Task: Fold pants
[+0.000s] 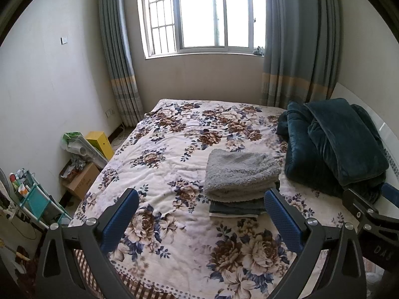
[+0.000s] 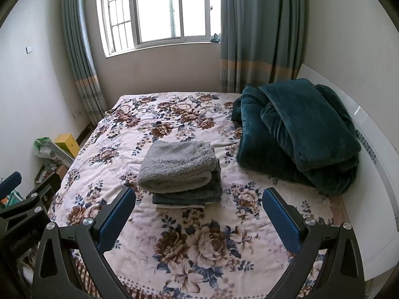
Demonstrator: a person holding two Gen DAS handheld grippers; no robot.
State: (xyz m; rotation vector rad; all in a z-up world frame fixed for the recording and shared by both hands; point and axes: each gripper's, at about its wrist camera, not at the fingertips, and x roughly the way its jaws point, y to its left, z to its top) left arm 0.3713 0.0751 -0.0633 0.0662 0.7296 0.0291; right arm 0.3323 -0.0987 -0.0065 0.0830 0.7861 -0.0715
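A folded stack of garments lies on the floral bed cover (image 1: 159,149) (image 2: 149,129). On top is a fluffy grey piece (image 1: 239,174) (image 2: 177,165), under it dark blue-grey folded pants (image 1: 234,208) (image 2: 187,195) and a thin white layer. My left gripper (image 1: 202,196) is open and empty, held above the bed's near part, short of the stack. My right gripper (image 2: 198,195) is open and empty, its fingers to either side of the stack's near edge but above and before it. The right gripper also shows in the left wrist view (image 1: 369,206), and the left in the right wrist view (image 2: 22,196).
A folded dark teal blanket (image 1: 334,144) (image 2: 299,132) lies at the bed's right by the white headboard (image 2: 374,149). On the floor at the left are a yellow box (image 1: 101,143), a cardboard box (image 1: 79,182) and a teal rack (image 1: 35,199). Window and curtains stand behind.
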